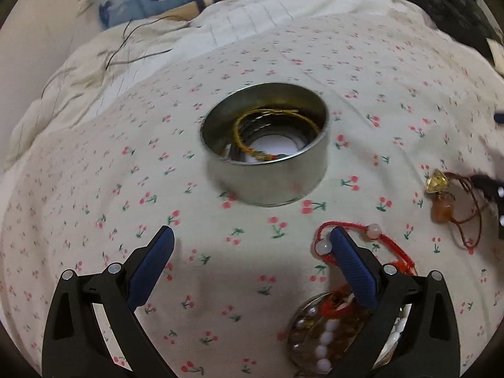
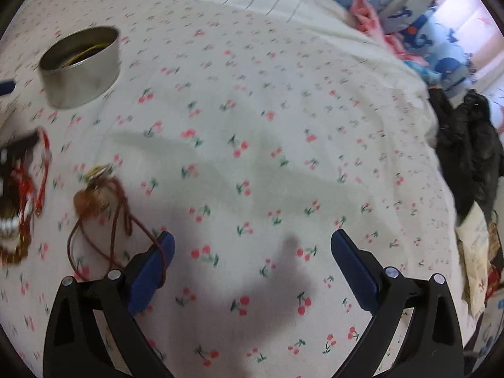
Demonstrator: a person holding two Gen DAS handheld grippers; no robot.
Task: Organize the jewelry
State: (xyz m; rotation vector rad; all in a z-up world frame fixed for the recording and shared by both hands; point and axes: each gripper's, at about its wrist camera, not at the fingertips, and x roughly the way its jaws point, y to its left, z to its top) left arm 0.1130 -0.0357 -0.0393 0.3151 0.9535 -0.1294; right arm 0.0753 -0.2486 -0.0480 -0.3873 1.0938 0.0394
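Right hand-held gripper (image 2: 252, 245) wide open, empty

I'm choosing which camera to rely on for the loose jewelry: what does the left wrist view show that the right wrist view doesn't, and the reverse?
Only the left wrist view looks into the tin, showing a gold bangle inside, and clearly shows the red cord with pale beads beside the open left gripper. Only the right wrist view shows the open right gripper over bare sheet and dark clothing at the bed's edge. Both show the tin, the brown-corded pendant and the cherry-print sheet.
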